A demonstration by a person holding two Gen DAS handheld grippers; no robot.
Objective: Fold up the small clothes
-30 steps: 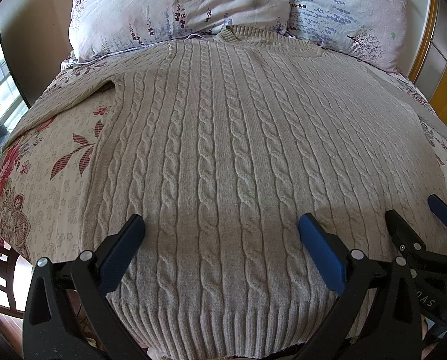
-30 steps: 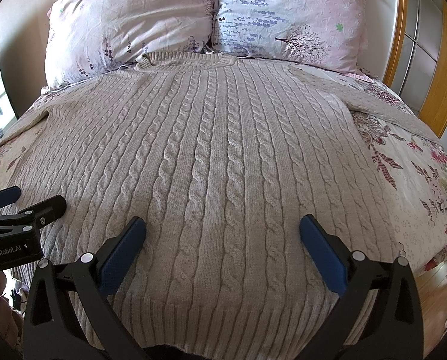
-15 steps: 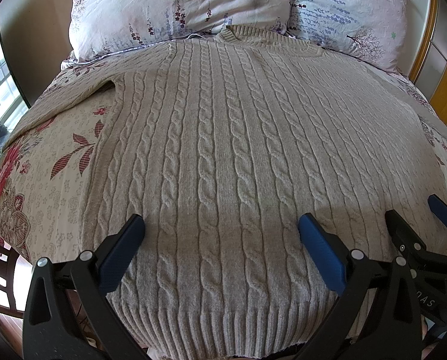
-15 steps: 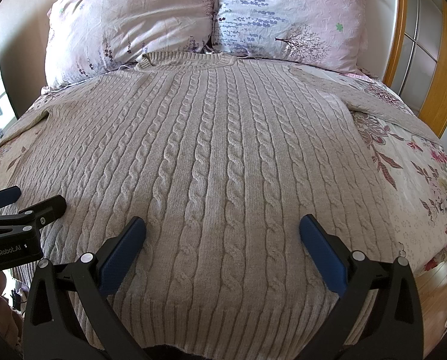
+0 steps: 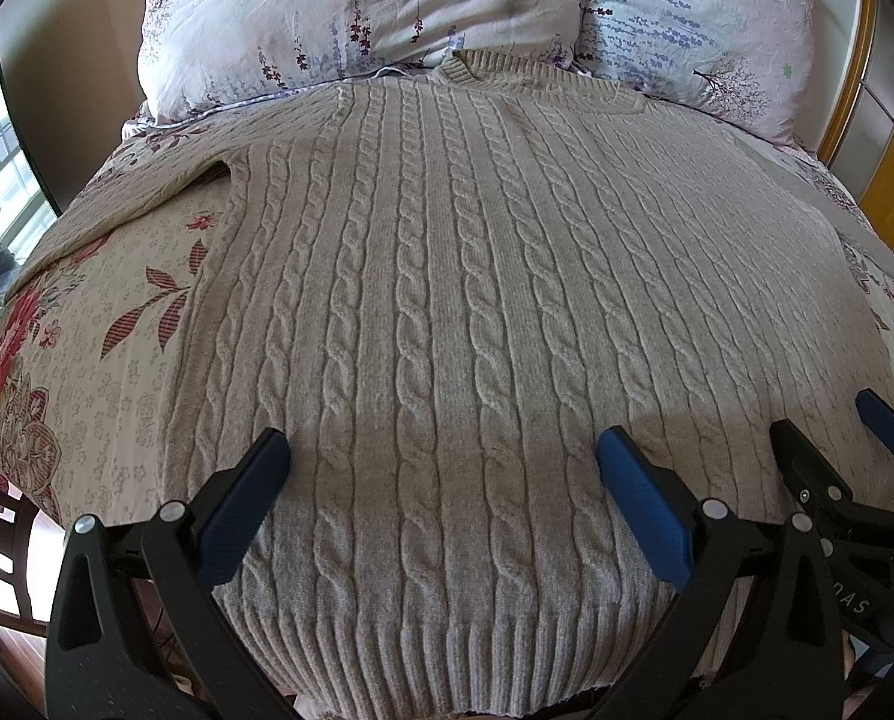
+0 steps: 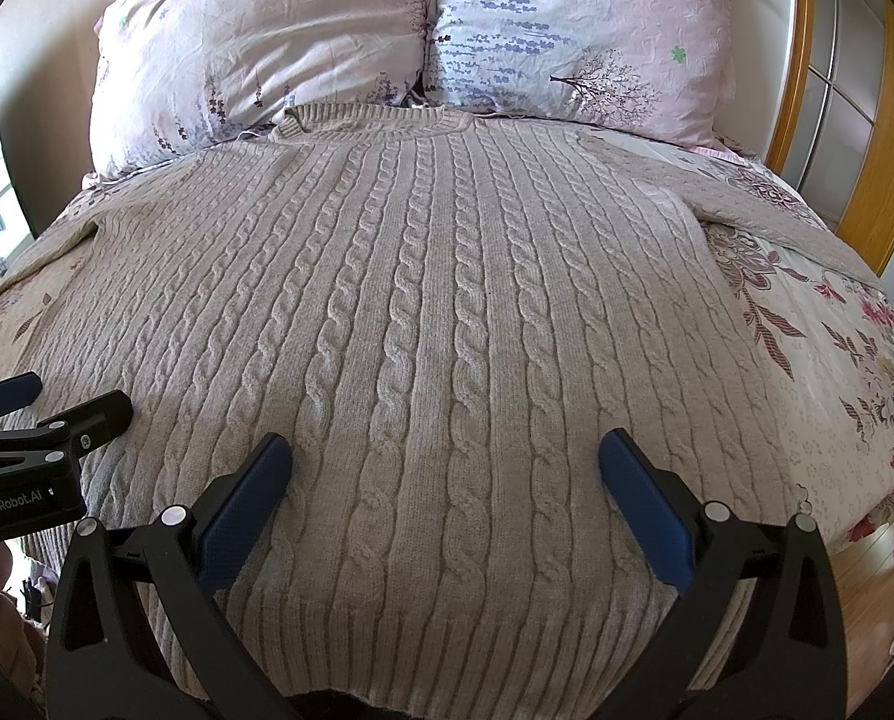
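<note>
The bed (image 6: pixel 837 360), under a floral cover, carries everything here, with 2 pillows (image 6: pixel 255 42) propped at its head. Spread flat over most of it lies the sweater (image 5: pixel 447 300), a beige cable-knit, face up, collar (image 6: pixel 363 120) touching the pillows and ribbed hem (image 5: pixel 447 642) at the near edge of the bed. Its sleeves run out to either side, the left sleeve (image 5: pixel 147 192) angled across the cover and the right sleeve (image 6: pixel 765 210) trailing toward the far corner.

The left hand-held gripper (image 5: pixel 444 495) hovers above the hem with its jaws spread wide and nothing between them. The right hand-held gripper (image 6: pixel 445 495) sits just beside it over the same hem region, equally released and empty.

By the look of the thick knit, the sweater should feel soft, limp and fairly heavy for a garment, with a grippy surface that drags on the cover rather than sliding. It will sag and stretch if lifted by 1 point, so the firmer ribbed parts look like the best holds: a hem corner with each hand-held gripper, or a cuff and shoulder seam to bring a sleeve in first. No fold has been made yet.
</note>
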